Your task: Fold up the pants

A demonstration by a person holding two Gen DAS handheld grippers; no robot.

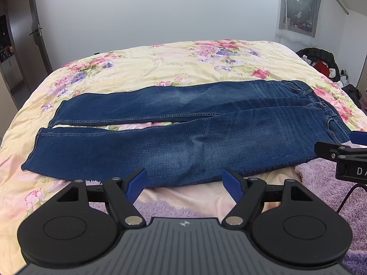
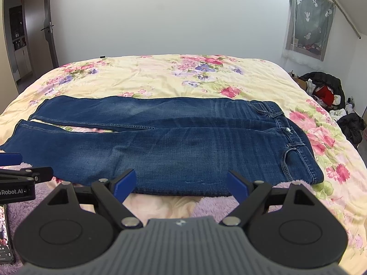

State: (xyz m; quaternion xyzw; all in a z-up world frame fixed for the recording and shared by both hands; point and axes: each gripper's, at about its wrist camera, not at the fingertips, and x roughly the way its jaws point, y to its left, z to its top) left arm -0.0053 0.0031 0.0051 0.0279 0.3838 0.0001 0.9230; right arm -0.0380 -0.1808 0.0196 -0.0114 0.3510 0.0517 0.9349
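Observation:
Dark blue jeans (image 1: pixel 183 126) (image 2: pixel 172 142) lie flat across the floral bedspread, waistband to the right, both legs stretched left with a narrow gap between them. My left gripper (image 1: pixel 184 180) hovers open just short of the near leg's edge, holding nothing. My right gripper (image 2: pixel 180 181) is also open and empty, by the near edge below the hip. Each gripper shows at the side of the other's view: the right gripper (image 1: pixel 344 149) and the left gripper (image 2: pixel 18 169).
The bed (image 1: pixel 160 64) carries a yellow floral quilt, with a purple fuzzy blanket (image 1: pixel 332 183) at the near edge. A phone (image 2: pixel 5 231) lies at the near left. A pile of dark clothes (image 2: pixel 328 91) sits beyond the bed's right side. A door (image 2: pixel 45 23) stands far left.

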